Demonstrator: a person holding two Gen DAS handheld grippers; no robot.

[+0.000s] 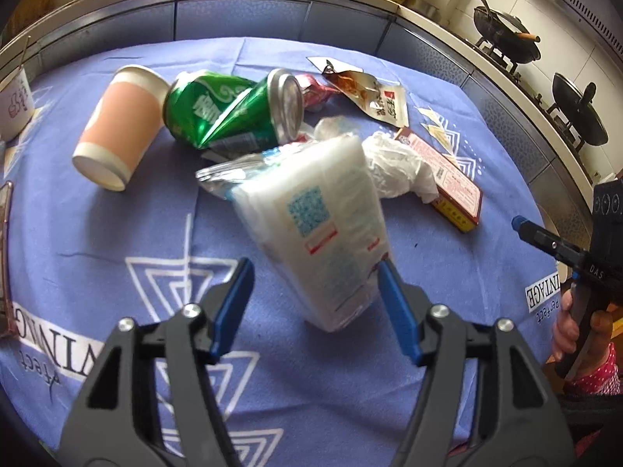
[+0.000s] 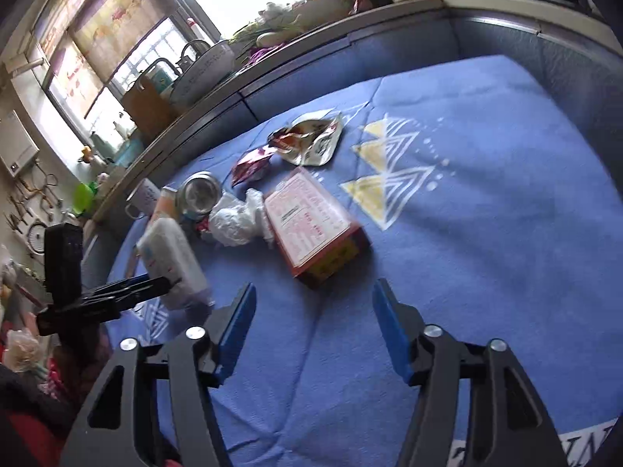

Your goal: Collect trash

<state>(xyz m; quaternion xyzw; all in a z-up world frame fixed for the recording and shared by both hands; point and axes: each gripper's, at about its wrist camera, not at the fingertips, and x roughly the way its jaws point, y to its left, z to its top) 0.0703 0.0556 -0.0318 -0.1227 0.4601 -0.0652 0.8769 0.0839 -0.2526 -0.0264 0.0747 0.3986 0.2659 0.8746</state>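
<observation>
left gripper [image 1: 315, 272]: black forked plastic arms, 2 blue pads, 4 silver screws
right gripper [image 2: 313, 295]: same build, black arms, blue pads, 4 silver screws
right gripper body, right edge of left view: black, white "DAS" lettering
sleeve [image 1: 595, 373]: red-pink, white dots

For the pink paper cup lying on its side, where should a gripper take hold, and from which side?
Grip the paper cup mid-body, across its round wall, coming from above. It lies on the cloth with its base toward the camera and the can against its mouth end, so the base half is freer.
</observation>
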